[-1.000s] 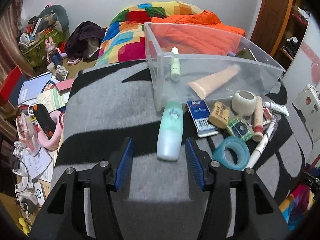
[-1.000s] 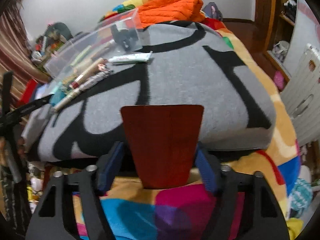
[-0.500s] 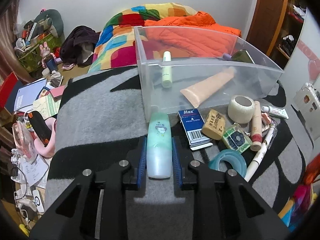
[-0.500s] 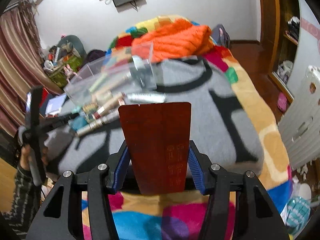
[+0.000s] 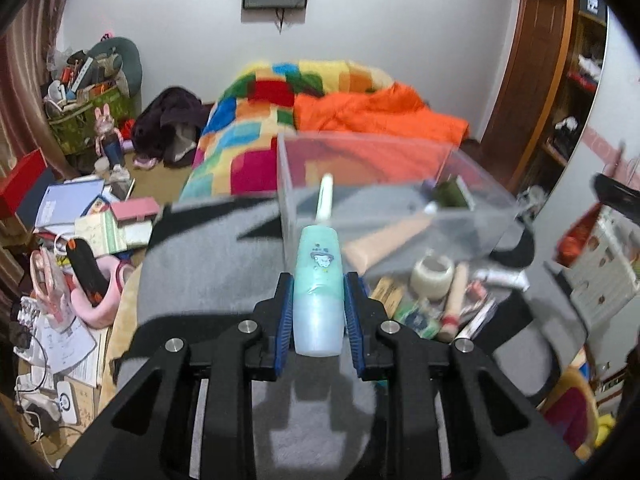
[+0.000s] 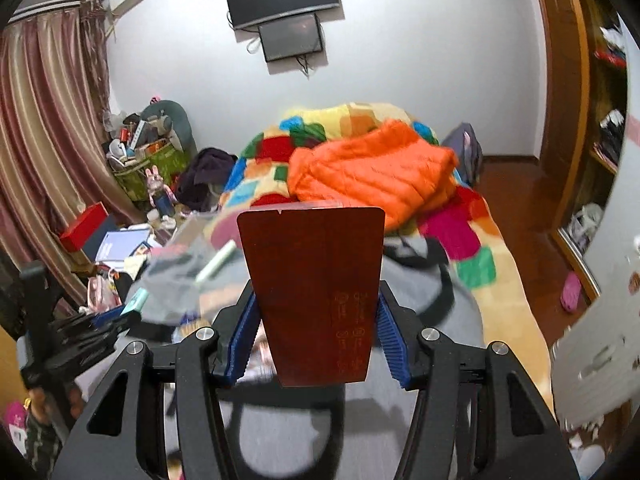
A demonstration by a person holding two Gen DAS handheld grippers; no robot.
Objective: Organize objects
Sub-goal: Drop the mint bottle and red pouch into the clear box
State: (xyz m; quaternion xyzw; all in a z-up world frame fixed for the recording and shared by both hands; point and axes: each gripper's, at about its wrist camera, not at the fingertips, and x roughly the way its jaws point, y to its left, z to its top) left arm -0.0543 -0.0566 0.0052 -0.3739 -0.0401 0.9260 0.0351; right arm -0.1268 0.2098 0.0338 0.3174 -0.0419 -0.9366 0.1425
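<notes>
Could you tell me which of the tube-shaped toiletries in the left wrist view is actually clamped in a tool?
The mint-green bottle with the cartoon print is, between the left tool's blue pads. The peach tube and slim white tube lie inside the clear bin.

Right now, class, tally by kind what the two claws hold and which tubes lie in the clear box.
Mint bottle, left claw: 1
Dark red pack, right claw: 1
Pale tube, peach tube, in clear box: 2
Total: 4
</notes>
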